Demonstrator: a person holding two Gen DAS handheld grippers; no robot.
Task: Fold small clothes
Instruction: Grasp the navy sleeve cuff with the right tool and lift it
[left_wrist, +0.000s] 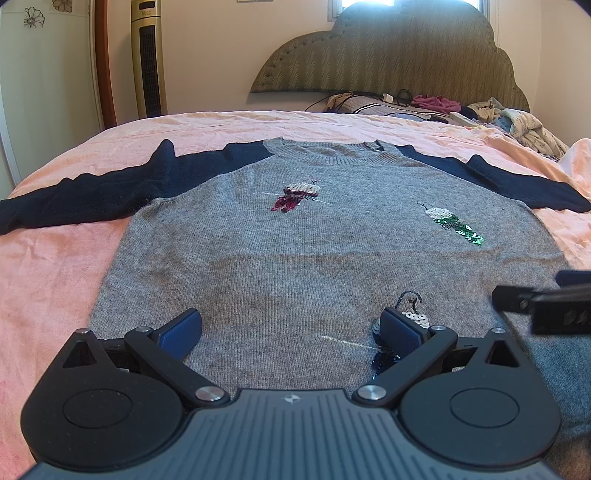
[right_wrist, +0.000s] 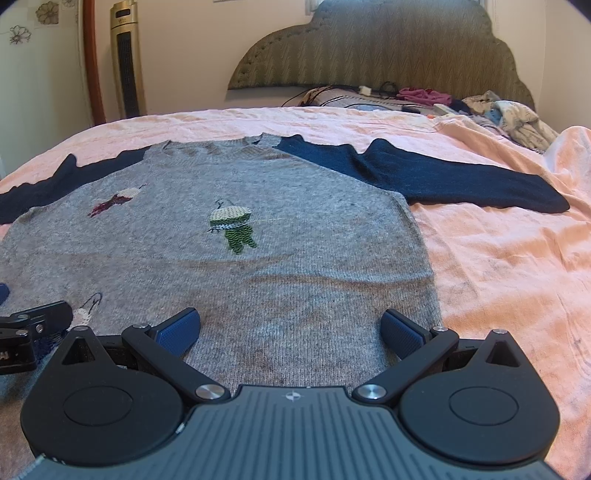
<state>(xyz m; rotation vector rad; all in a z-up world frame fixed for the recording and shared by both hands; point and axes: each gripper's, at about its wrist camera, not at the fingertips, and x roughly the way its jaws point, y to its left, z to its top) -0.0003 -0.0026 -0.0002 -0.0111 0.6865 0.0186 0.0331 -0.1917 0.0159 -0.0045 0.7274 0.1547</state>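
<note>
Left wrist view
Bed: pink sheet (left_wrist: 258, 125), padded headboard (left_wrist: 391, 51), tower fan (left_wrist: 147, 59) by the wall.
Sweater: one grey sweater (left_wrist: 295, 251) lying flat, two navy sleeves spread, three sequin motifs.
Left claw (left_wrist: 291, 328): fingers apart, low over the hem.
Clutter: clothes pile (left_wrist: 517, 122) near the headboard.

Right wrist view
Sweater (right_wrist: 277, 266): flat on the bed.
Right claw (right_wrist: 291, 328): fingers apart above the hem.
Neighbour: left claw's tip (right_wrist: 37, 317) at the left edge.

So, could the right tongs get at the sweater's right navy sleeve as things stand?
Probably yes. The right tongs are open and empty over the grey sweater, and the navy sleeve lies flat on the pink bedspread with nothing lying between them.
</note>
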